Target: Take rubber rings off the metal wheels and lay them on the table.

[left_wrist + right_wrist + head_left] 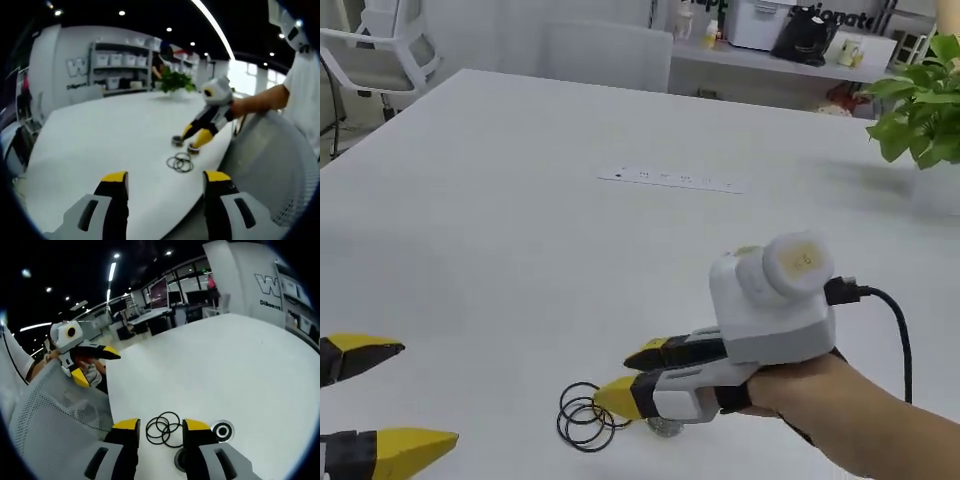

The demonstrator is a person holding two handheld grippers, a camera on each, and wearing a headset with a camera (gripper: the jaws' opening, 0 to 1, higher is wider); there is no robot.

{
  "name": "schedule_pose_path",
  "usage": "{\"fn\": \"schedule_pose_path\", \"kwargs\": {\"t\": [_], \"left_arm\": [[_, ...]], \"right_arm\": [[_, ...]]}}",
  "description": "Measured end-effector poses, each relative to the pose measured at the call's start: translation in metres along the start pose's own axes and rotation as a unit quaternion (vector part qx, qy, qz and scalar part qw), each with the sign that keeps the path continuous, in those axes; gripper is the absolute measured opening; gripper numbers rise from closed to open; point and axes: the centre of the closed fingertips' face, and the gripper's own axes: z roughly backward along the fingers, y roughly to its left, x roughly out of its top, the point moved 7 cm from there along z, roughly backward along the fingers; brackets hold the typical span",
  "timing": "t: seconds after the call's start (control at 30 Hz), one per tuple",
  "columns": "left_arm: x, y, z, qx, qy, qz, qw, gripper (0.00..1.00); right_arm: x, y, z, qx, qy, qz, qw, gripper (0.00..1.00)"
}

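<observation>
Several thin black rubber rings [585, 415] lie overlapping on the white table [520, 200] near its front edge. My right gripper [638, 375] stands open just right of them, nothing between its yellow tips. A metal wheel [665, 427] sits under its lower jaw. In the right gripper view the rings [164, 429] lie just ahead between the jaws, with one wheel [222, 430] to the right and another wheel [181, 460] beside the right jaw. My left gripper [420, 393] hangs open at the bottom left, apart from the rings [180, 163]; both wheels [177, 140] are ahead of it.
A flush socket strip [670, 180] lies mid-table. A green plant [920, 100] stands at the far right. A white chair [370, 50] and shelves [790, 40] are behind the table. A mesh chair back [275, 160] stands close to the front edge.
</observation>
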Motion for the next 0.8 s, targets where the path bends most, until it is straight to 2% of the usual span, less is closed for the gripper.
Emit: {"fn": "schedule_pose_path", "kwargs": {"t": [0.13, 0.2, 0.3, 0.53, 0.67, 0.8], "left_arm": [[0.001, 0.000, 0.001, -0.001, 0.000, 0.001, 1.0000, 0.61], [0.002, 0.000, 0.001, -0.002, 0.000, 0.001, 1.0000, 0.62], [0.003, 0.001, 0.001, -0.002, 0.000, 0.001, 1.0000, 0.62], [0.004, 0.003, 0.001, -0.001, -0.001, 0.000, 1.0000, 0.63], [0.005, 0.006, 0.003, 0.000, -0.003, -0.001, 1.0000, 0.64], [0.006, 0.010, 0.004, 0.002, 0.000, -0.004, 1.0000, 0.65]], "right_arm": [[0.005, 0.000, 0.009, 0.003, -0.013, 0.007, 0.9999, 0.40], [0.008, -0.002, 0.014, -0.001, -0.023, 0.011, 0.9997, 0.48], [0.011, 0.000, 0.024, 0.007, -0.034, 0.013, 0.9993, 0.57], [0.016, 0.004, 0.057, 0.022, -0.072, 0.039, 0.9964, 0.67], [0.013, 0.000, 0.079, 0.013, -0.092, 0.045, 0.9946, 0.69], [0.008, -0.006, 0.094, -0.008, -0.103, 0.046, 0.9935, 0.77]]}}
